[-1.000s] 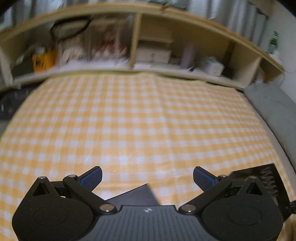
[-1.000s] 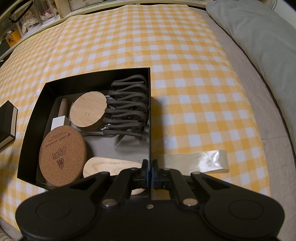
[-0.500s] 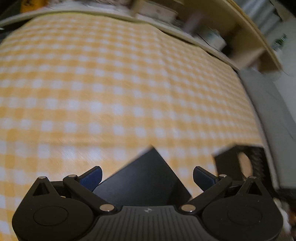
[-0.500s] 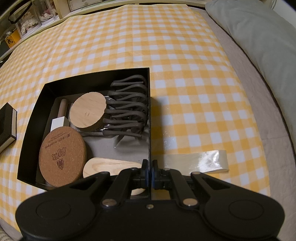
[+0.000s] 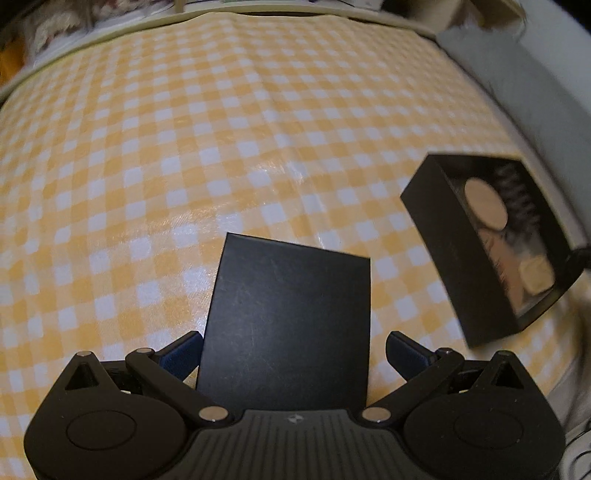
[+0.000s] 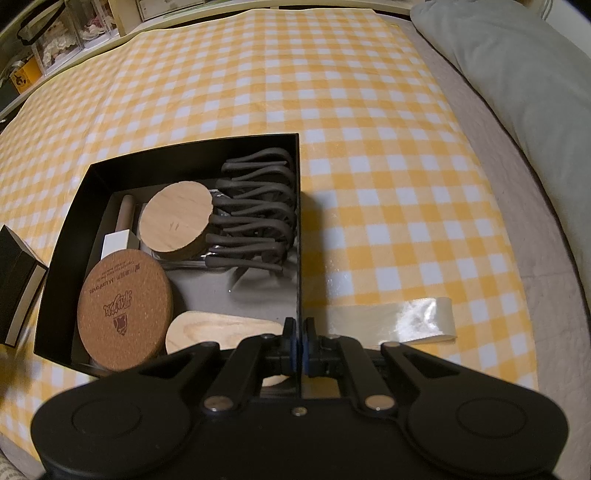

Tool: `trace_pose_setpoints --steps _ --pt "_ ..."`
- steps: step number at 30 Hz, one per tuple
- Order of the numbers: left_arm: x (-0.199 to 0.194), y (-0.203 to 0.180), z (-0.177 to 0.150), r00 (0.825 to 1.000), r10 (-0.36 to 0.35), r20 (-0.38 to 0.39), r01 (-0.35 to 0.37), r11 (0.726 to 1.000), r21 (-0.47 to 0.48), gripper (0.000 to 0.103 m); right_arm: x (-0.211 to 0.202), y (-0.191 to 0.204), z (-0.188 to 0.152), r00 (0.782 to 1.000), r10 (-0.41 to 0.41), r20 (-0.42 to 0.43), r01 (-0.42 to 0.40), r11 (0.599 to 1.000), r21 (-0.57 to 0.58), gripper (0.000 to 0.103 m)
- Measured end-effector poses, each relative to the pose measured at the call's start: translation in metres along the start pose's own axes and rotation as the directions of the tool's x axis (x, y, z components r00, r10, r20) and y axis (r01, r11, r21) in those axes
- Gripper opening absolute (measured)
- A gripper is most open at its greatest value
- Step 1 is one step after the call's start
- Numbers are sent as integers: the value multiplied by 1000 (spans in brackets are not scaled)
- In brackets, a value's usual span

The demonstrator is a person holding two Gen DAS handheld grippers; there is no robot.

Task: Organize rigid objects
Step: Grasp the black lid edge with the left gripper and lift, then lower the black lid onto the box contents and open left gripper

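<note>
A black open box (image 6: 70, 236) lies on the yellow checked cloth and holds a cork coaster (image 6: 123, 308), a round wooden lid (image 6: 176, 216), dark grey hooked pieces (image 6: 258, 214) and a pale wooden piece (image 6: 221, 330). My right gripper (image 6: 299, 345) is shut on the box's right wall (image 6: 297, 221). The black box lid (image 5: 284, 317) lies flat between the open fingers of my left gripper (image 5: 293, 350), its left finger (image 5: 181, 356) close to the lid's edge. The box also shows in the left wrist view (image 5: 439, 240), and the lid in the right wrist view (image 6: 18, 280).
A strip of clear tape (image 6: 391, 319) lies on the cloth right of the box. A grey pillow (image 6: 517, 81) lies along the right edge. Shelves with clutter (image 6: 55, 33) stand beyond the far edge of the cloth.
My left gripper has swung down and over the black lid, which now lies between its fingers. The right gripper and the box have stayed put.
</note>
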State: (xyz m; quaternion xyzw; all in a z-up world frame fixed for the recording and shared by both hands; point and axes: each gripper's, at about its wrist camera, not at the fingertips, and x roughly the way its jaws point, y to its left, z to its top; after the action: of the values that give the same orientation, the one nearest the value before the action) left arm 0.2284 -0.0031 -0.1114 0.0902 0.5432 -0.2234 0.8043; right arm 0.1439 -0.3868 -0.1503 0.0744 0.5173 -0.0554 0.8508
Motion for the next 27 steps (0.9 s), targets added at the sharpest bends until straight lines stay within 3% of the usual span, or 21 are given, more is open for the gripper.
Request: trace_pose_setpoints --steps 7,15,22,27 --pt "22 -5 5 995 72 -68 -74 997 -26 103 0 0 0 1000 0 0 0 1000 0 4" --pt "40 -10 7 989 130 -70 -133 990 -41 100 0 0 0 1000 -3 0 3 1000 -2 4" --pt "39 -13 12 992 120 -31 -123 985 -122 98 0 1 0 1000 -2 -1 2 1000 -1 4" --pt "14 -24 21 995 60 76 -43 977 -211 97 0 1 0 1000 -2 -1 2 1000 -1 4"
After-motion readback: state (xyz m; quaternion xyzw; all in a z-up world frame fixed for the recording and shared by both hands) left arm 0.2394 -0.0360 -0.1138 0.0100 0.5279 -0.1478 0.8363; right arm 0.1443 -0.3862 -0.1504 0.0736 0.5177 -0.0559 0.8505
